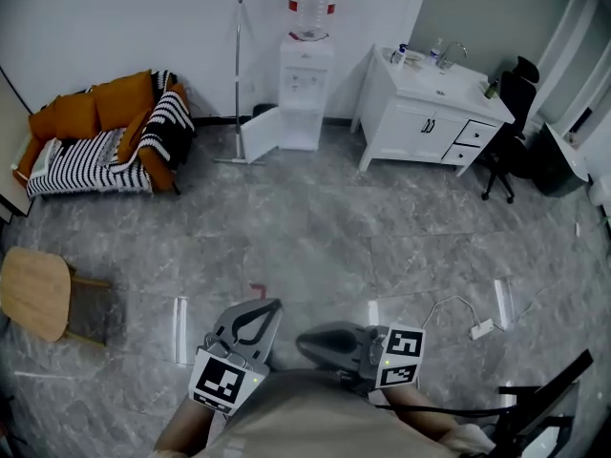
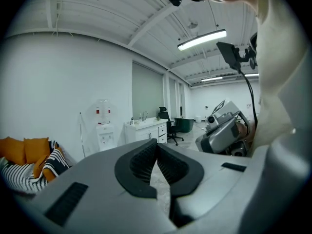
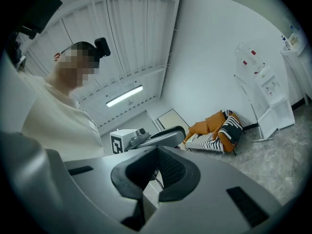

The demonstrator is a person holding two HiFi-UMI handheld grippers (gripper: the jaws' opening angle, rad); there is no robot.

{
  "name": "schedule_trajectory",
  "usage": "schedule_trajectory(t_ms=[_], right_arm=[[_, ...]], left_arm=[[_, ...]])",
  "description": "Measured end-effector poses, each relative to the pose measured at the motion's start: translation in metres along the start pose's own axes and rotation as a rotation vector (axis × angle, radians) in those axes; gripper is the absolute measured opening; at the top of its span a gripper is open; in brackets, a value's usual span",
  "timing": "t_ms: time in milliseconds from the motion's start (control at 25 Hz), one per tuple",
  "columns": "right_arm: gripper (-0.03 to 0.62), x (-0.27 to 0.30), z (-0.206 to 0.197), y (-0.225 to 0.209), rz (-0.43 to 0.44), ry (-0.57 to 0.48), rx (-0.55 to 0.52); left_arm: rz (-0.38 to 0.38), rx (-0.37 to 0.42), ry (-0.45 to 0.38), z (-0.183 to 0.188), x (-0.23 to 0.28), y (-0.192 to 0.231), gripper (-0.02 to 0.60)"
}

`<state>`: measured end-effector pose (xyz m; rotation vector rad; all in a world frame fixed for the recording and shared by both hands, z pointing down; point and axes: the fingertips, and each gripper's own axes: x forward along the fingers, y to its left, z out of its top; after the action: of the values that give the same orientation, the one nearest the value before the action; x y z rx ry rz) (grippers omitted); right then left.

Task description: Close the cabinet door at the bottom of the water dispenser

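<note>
Head view: cabinet door [image 1: 258, 134] well beyond left gripper [image 1: 270, 305]

We see a grey marbled floor [image 1: 315, 227] running ahead of the left gripper [image 1: 273, 305] to a white wall [image 1: 143, 27]; far ahead and to its left stands a sofa [image 1: 95, 151] with orange cushions and a striped throw; a wooden chair [image 1: 33, 294] sits nearer on its left; far ahead and right of the right gripper [image 1: 304, 342] stand a white sink cabinet [image 1: 430, 113] and a black office chair [image 1: 511, 113]; a strip light [image 2: 202, 39] glows on the ribbed white ceiling overhead.
</note>
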<state>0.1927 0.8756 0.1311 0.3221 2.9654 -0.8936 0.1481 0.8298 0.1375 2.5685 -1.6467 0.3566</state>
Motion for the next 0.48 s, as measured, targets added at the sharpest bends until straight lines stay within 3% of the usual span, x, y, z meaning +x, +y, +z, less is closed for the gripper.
schedule_trajectory(t_ms=[240, 480], right_arm=[[0.015, 0.070, -0.010, -0.009, -0.007, 0.123, -0.057], [0.015, 0.112, -0.006, -0.026, -0.046, 0.156, -0.050]], left_arm=[[0.006, -0.075, -0.025, -0.022, -0.030, 0.068, -0.009], [-0.037, -0.072, -0.029, -0.029, -0.040, 0.105, -0.009]])
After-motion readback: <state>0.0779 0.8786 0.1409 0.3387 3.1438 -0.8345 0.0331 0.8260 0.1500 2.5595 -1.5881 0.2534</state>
